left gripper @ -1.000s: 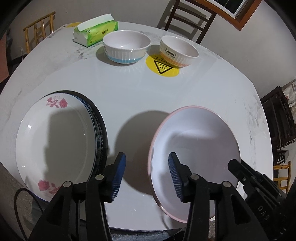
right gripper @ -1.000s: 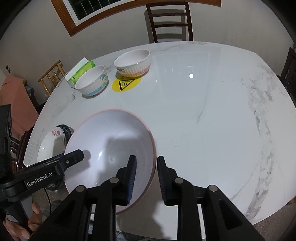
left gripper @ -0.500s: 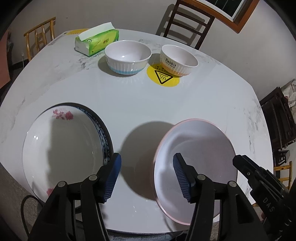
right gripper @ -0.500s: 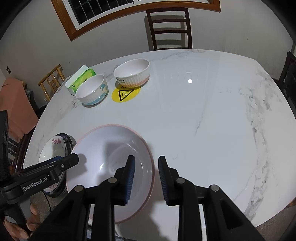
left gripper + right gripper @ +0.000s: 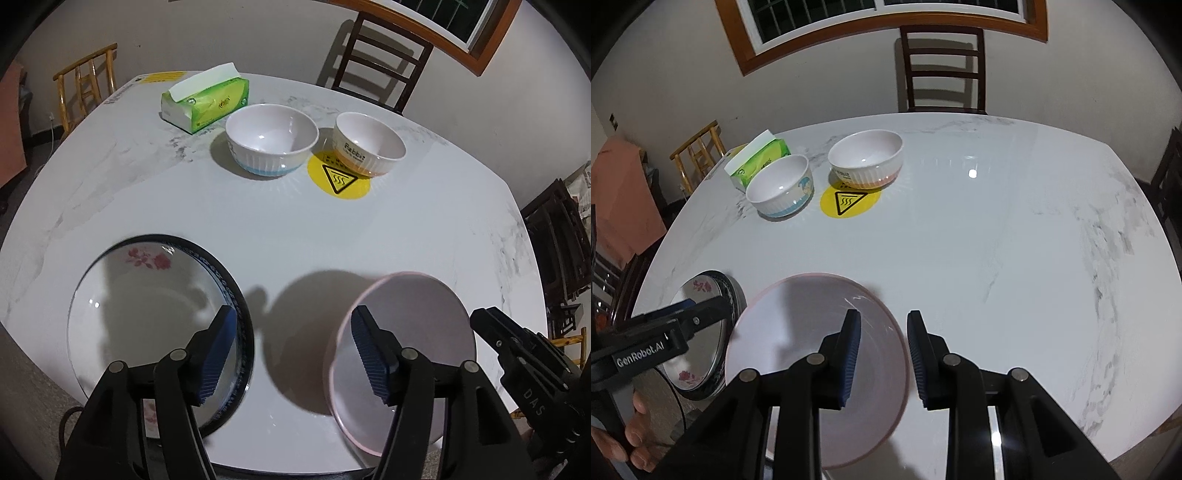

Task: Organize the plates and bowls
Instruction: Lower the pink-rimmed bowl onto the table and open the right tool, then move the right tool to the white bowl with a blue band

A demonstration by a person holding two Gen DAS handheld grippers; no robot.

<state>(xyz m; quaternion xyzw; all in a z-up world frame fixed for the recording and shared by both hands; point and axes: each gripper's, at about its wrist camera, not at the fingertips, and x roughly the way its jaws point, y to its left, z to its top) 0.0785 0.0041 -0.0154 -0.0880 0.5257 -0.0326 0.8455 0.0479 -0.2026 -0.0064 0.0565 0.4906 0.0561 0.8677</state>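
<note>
Your right gripper (image 5: 881,341) spread astride the pink plate (image 5: 798,325) rim, your left gripper (image 5: 291,332) spread, floral plate (image 5: 147,295) at its 9 o'clock.

1. "Rabbit" stood in dark letters on the side of the orange-based bowl (image 5: 367,149), far ahead of the left gripper (image 5: 293,354).
2. A black hot-surface warning triangle marked the yellow sticker (image 5: 338,180) just in front of that bowl.
3. "GenRobot.AI" was printed on the left gripper's body, seen left of the right gripper (image 5: 882,356).
4. "DAS" showed on the right gripper's body, at the left gripper's right.
5. The print on the green tissue pack (image 5: 207,101) was too small to read.
</note>
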